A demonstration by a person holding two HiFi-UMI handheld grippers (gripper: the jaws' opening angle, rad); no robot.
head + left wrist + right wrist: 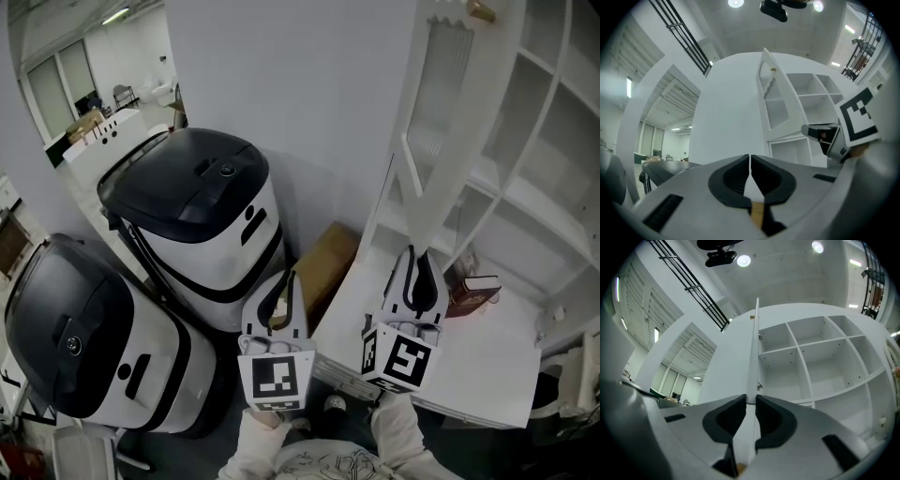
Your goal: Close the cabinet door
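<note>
Cabinet door [433, 141] standing open, sticking out toward person, long axis running upright. Right gripper [421, 281] clamping low on door's near edge, panel sitting edge-on between jaws. Open shelves [553, 141] lying to right of this gripper. Left gripper [280, 305] hanging farther left, jaws pressed together, gripping nothing.

The door [439, 103] looks smooth, white and painted. The two machines [199, 220] have shiny black plastic lids and smooth white bodies. The box [330, 264] is dull brown cardboard.
</note>
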